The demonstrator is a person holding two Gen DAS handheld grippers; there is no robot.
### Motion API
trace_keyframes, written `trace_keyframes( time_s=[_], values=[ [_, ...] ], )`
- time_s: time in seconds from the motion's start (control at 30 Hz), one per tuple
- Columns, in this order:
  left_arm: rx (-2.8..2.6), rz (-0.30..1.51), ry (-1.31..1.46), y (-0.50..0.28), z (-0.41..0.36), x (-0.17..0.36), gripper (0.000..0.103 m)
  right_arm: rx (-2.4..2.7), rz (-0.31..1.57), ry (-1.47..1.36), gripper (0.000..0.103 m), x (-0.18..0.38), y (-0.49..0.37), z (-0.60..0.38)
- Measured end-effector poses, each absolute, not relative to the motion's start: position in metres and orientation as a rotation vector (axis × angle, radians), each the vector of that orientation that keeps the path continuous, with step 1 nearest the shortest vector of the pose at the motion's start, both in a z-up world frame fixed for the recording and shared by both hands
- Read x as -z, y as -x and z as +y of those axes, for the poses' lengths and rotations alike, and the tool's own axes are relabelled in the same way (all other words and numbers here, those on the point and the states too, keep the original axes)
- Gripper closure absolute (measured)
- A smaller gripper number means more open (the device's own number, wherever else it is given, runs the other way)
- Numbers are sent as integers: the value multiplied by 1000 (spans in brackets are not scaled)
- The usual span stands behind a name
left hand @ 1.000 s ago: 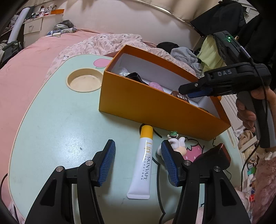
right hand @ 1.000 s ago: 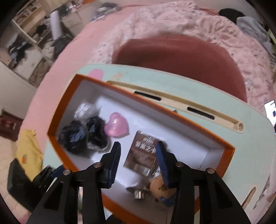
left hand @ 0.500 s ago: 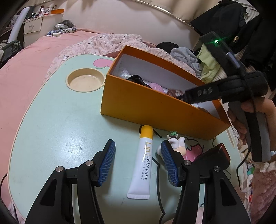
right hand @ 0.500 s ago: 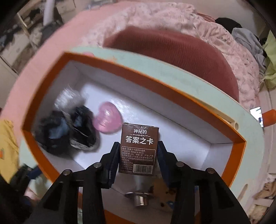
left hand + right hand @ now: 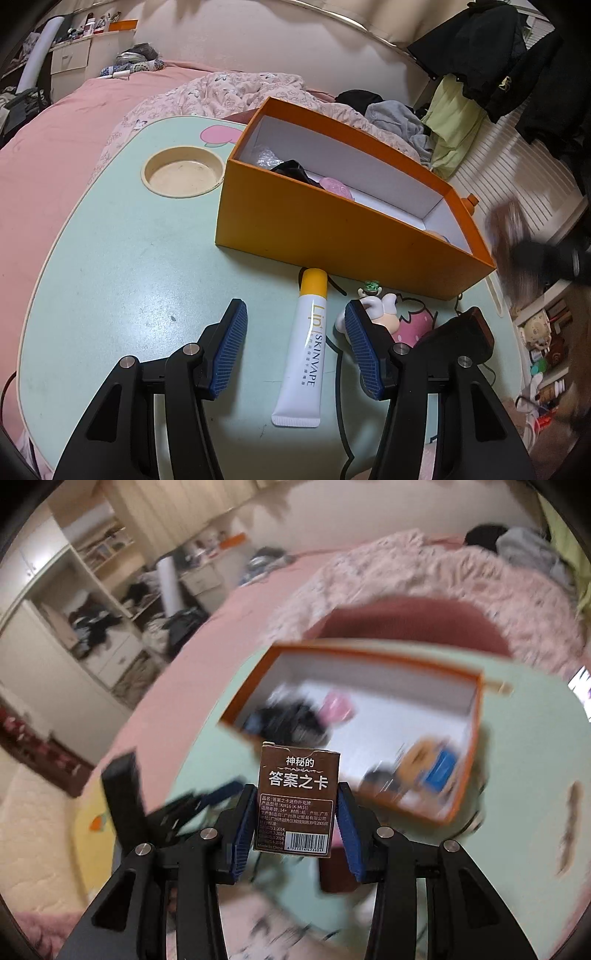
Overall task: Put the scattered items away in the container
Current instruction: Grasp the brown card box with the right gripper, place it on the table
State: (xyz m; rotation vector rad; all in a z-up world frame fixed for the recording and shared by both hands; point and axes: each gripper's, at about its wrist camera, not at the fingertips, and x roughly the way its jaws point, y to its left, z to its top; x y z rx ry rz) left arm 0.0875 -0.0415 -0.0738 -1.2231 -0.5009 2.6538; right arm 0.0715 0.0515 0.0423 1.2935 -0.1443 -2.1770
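The orange box (image 5: 332, 236) stands on the mint green table (image 5: 110, 258) and holds dark bundles and a pink heart. My left gripper (image 5: 295, 314) hovers open over a white lip-cream tube (image 5: 306, 347) with a yellow cap, which lies between its fingers untouched. A small white figurine (image 5: 380, 310) sits by the right finger. My right gripper (image 5: 297, 805) is shut on a brown card box (image 5: 297, 797), held upright in the air on the near side of the orange box (image 5: 461, 768). In the left wrist view that gripper (image 5: 517, 251) is a blur past the box's right end.
A round cup recess (image 5: 183, 175) is sunk in the table left of the box. A dark brown flat object (image 5: 465, 332) and a black cable lie near the figurine. Pink bedding and piled clothes surround the table.
My right gripper closed on the brown card box inside the orange box, then lifted it out and back toward the box's right end. The left gripper and tube stayed put.
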Motion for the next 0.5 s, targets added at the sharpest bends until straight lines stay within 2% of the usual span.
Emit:
trace_keyframes(
  time_s=[0.2, 0.37, 0.47, 0.5],
  values=[
    [-2655, -500, 1223, -86, -42, 74, 47, 2186, -127, -1363, 61, -9, -70, 33],
    [-2655, -500, 1223, -87, -42, 74, 47, 2226, -106, -1312, 60, -5, -78, 33],
    [-2655, -501, 1223, -87, -42, 74, 47, 2267, -180, -1234, 50, -10, -83, 46],
    [-2655, -501, 1223, -87, -42, 74, 47, 2291, -222, -1198, 44, -12, -86, 52]
  ],
)
